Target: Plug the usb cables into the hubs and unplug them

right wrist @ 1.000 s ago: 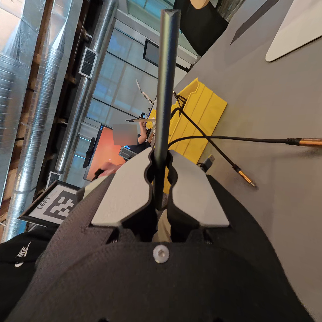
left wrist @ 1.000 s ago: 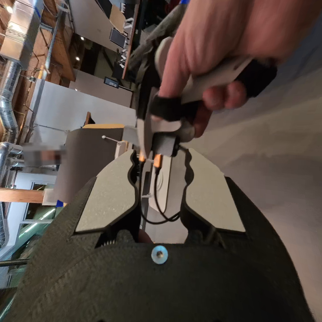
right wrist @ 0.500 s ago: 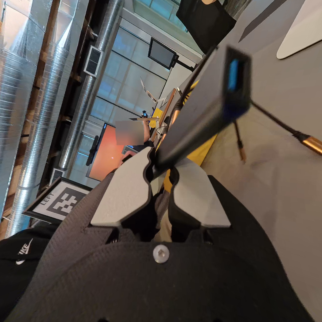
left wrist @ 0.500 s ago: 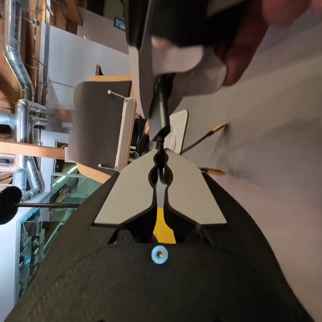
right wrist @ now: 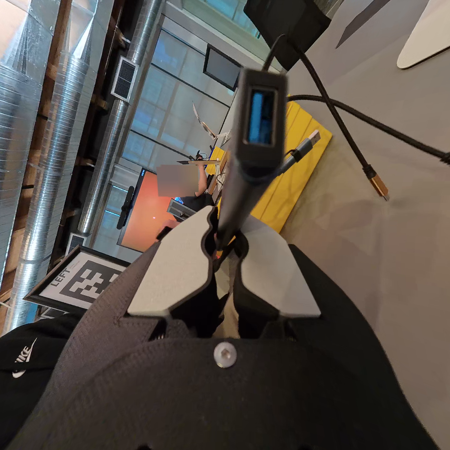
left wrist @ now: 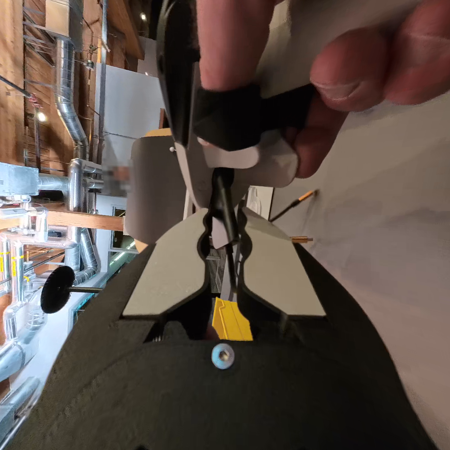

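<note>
My right gripper point(right wrist: 225, 226) is shut on the near end of a slim dark hub point(right wrist: 260, 158). The hub's free end is tilted up and shows a blue port point(right wrist: 261, 114). In the left wrist view a hand point(left wrist: 341, 73) holds that gripper just ahead, and the hub point(left wrist: 222, 197) reaches down into the gap of my left gripper point(left wrist: 224, 219). The left jaws stand a narrow gap apart around the hub's end. I cannot tell whether they press on it. A thin black cable point(left wrist: 231, 267) runs down from the hub.
Black cables with gold plugs point(right wrist: 377, 185) lie on the grey table point(right wrist: 365, 267). A grey USB plug point(right wrist: 306, 146) shows behind the hub. A yellow bin point(right wrist: 292, 182) and a white pad point(right wrist: 426, 36) lie farther off. A framed marker board point(right wrist: 80, 280) is at the left. Both grippers' tips are close together, under 4 cm apart.
The hub has swung in my right gripper from edge-on to showing its blue port. My left gripper went from wide open to nearly shut, and its gap is now slightly wider.
</note>
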Tool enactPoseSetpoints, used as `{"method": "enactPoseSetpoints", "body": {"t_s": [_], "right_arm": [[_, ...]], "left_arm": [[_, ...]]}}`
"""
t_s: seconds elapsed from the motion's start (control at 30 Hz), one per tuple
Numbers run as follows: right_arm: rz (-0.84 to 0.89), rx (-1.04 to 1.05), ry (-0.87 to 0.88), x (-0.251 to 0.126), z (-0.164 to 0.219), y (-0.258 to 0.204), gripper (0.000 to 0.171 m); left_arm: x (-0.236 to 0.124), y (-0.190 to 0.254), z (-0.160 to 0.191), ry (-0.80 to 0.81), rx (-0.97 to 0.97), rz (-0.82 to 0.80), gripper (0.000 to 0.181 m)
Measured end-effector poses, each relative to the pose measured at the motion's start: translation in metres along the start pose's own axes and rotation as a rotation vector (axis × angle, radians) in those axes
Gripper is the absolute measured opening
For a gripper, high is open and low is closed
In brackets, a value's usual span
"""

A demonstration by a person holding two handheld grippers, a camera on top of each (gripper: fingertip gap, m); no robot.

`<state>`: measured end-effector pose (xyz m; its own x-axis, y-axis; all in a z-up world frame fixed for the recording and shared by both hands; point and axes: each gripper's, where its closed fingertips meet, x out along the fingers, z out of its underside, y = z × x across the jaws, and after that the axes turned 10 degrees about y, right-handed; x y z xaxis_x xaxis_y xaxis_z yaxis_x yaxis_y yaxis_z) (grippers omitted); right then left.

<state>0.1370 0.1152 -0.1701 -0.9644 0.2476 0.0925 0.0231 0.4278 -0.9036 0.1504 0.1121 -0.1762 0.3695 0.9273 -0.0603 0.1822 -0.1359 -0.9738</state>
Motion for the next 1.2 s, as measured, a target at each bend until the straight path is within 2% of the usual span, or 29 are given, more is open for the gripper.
{"method": "enactPoseSetpoints", "body": {"t_s": [0.1, 0.27, 0.37, 0.43, 0.53, 0.6, 0.67, 0.77, 0.87, 1.0, 1.1, 1.2], "right_arm": [[-0.035, 0.028, -0.016, 0.000, 0.000, -0.003, 0.019], [-0.058, 0.048, 0.041, -0.014, -0.024, 0.001, 0.041], [-0.136, 0.083, 0.029, -0.024, -0.034, -0.004, 0.042], [-0.160, 0.029, -0.012, -0.027, -0.034, -0.009, 0.039], [-0.234, -0.087, -0.036, -0.034, -0.039, -0.024, 0.042], [-0.212, -0.230, -0.059, -0.038, -0.041, -0.025, 0.046], [-0.167, -0.469, -0.068, -0.039, -0.044, -0.028, 0.050], [0.006, -0.936, -0.126, -0.038, -0.048, -0.023, 0.061], [0.131, -1.315, -0.236, -0.037, -0.045, -0.019, 0.064], [0.165, -1.557, -0.328, -0.034, -0.032, -0.017, 0.030], [0.199, -1.694, -0.419, -0.040, -0.027, -0.014, 0.021], [0.257, -1.775, -0.502, -0.040, -0.020, -0.009, 0.014]], "left_arm": [[-0.003, -0.008, 0.001, 0.017, -0.004, -0.033, 0.011], [-0.010, -0.020, 0.008, 0.077, -0.048, -0.035, 0.011], [-0.015, -0.024, 0.008, 0.156, -0.091, 0.002, 0.011], [-0.018, -0.028, 0.010, 0.183, -0.111, 0.009, 0.011], [-0.022, -0.036, 0.016, 0.224, -0.251, 0.030, 0.011], [-0.026, -0.042, 0.017, 0.270, -0.334, 0.052, 0.011], [-0.029, -0.045, 0.018, 0.318, -0.412, 0.095, 0.011], [-0.031, -0.043, 0.021, 0.358, -0.461, 0.157, 0.011], [-0.033, -0.039, 0.018, 0.398, -0.518, 0.226, 0.011], [-0.035, -0.030, 0.010, 0.420, -0.507, 0.300, 0.011], [-0.031, -0.023, 0.016, 0.396, -0.529, 0.334, 0.011], [-0.020, -0.020, 0.031, 0.296, -0.483, 0.306, 0.019]]}}
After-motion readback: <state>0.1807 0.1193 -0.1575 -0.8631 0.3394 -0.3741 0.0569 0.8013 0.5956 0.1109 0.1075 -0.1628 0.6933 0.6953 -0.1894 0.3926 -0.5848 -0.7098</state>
